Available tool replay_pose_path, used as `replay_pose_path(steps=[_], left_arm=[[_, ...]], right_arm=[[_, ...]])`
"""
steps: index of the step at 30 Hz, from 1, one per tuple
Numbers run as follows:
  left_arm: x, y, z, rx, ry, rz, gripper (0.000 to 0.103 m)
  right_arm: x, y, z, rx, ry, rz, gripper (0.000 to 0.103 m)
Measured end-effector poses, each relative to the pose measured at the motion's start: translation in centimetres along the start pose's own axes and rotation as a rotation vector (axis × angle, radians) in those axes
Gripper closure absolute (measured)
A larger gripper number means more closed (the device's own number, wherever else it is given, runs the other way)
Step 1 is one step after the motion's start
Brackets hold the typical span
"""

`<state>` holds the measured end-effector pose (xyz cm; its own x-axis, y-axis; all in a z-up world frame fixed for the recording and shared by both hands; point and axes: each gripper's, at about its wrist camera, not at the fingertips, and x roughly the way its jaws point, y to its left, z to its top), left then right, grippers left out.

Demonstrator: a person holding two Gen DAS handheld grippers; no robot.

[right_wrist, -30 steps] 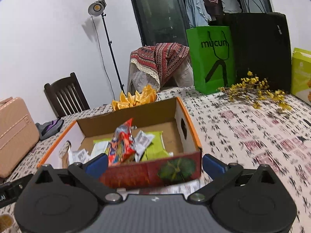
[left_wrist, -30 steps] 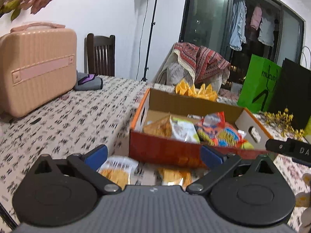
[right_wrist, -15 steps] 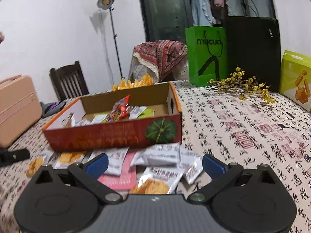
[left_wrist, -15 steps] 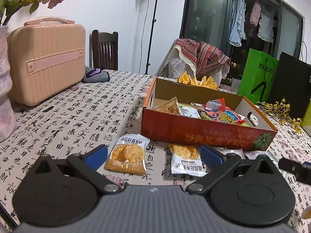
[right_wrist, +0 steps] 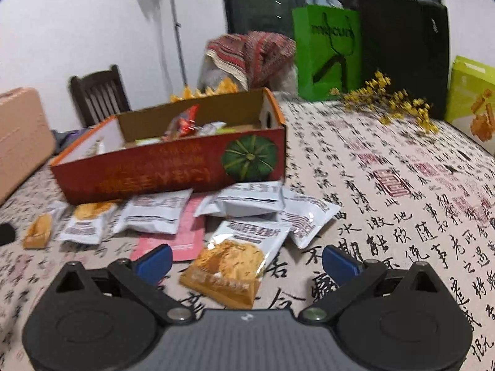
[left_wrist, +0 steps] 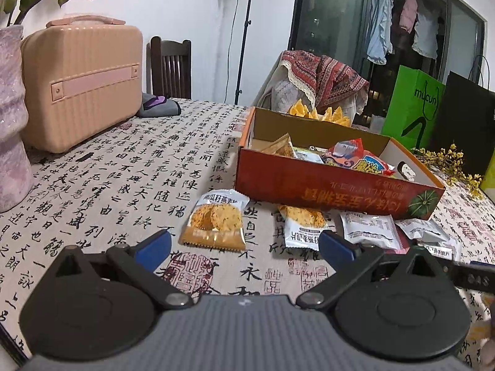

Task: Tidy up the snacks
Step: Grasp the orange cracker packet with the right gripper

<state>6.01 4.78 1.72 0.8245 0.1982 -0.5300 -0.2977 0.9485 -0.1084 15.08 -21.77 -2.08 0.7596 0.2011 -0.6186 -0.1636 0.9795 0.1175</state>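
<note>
Table: a cloth [left_wrist: 130,167] printed with black calligraphy covered it.
Middle: an orange cardboard box [left_wrist: 328,185] sat there.
Near edge: snack packets [right_wrist: 235,256] lay loose before the box.
Left side: a pink case [left_wrist: 80,80] and a vase [left_wrist: 10,117] stood there.
Far right corner: a green bag [right_wrist: 328,52] stood there, with yellow dried flowers [right_wrist: 389,105] lying in front of it.

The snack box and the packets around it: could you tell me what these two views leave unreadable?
- Left wrist view: the box floor and lower snacks, hidden by its front wall.
- Right wrist view: packet print, motion-blurred.
- Right wrist view: pink flat item, mostly covered by white packets.
</note>
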Motion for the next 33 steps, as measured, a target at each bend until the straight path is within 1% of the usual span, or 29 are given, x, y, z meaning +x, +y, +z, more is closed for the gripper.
replay_pose_path(steps=[4,6,9,14,16,19,20,21,22,24,26,29,31,33], left_arm=[[0.2,0.2,0.0,0.001,0.007,0.01,0.0],[0.5,0.4,0.1,-0.003,0.011,0.014,0.0],[0.8,0.5,0.1,-0.004,0.015,0.019,0.0],[1.0,0.6,0.2,-0.006,0.021,0.022,0.0],[1.0,0.6,0.3,-0.007,0.017,0.02,0.0],[1.0,0.8,0.3,-0.014,0.016,0.025,0.0],[1.0,0.9,0.3,-0.018,0.018,0.027,0.0],[1.0,1.0,0.3,-0.024,0.021,0.031,0.0],[1.1,1.0,0.3,-0.032,0.024,0.034,0.0],[1.1,1.2,0.4,-0.042,0.027,0.033,0.0],[1.0,1.0,0.4,-0.037,0.025,0.033,0.0],[0.8,0.7,0.3,-0.027,0.025,0.03,0.0],[0.6,0.5,0.2,-0.02,0.024,0.029,0.0],[0.5,0.1,0.2,-0.014,0.024,0.026,0.0]], right_arm=[[1.9,-0.3,0.4,0.035,0.055,-0.015,0.0],[2.4,0.2,0.4,0.011,0.056,-0.047,0.0],[3.0,1.3,0.2,-0.068,0.056,-0.086,0.0],[2.8,1.0,0.1,-0.075,0.05,-0.062,0.0],[2.6,0.9,0.0,-0.075,0.045,-0.052,0.002],[2.1,0.6,-0.2,-0.076,0.022,-0.052,0.02],[1.9,0.5,-0.2,-0.08,0.012,-0.043,0.034],[1.7,0.3,-0.2,-0.079,0.005,-0.039,0.05],[1.4,0.0,-0.2,-0.073,-0.001,-0.036,0.055],[1.0,-0.6,-0.3,-0.052,-0.007,-0.015,0.058],[0.6,-1.1,-0.5,-0.039,-0.02,-0.013,0.061],[-0.4,-1.6,-0.7,-0.024,-0.052,-0.006,0.071],[-1.1,-1.8,-0.7,-0.015,-0.076,0.004,0.073],[-1.7,-1.9,-0.7,-0.019,-0.095,0.013,0.078]])
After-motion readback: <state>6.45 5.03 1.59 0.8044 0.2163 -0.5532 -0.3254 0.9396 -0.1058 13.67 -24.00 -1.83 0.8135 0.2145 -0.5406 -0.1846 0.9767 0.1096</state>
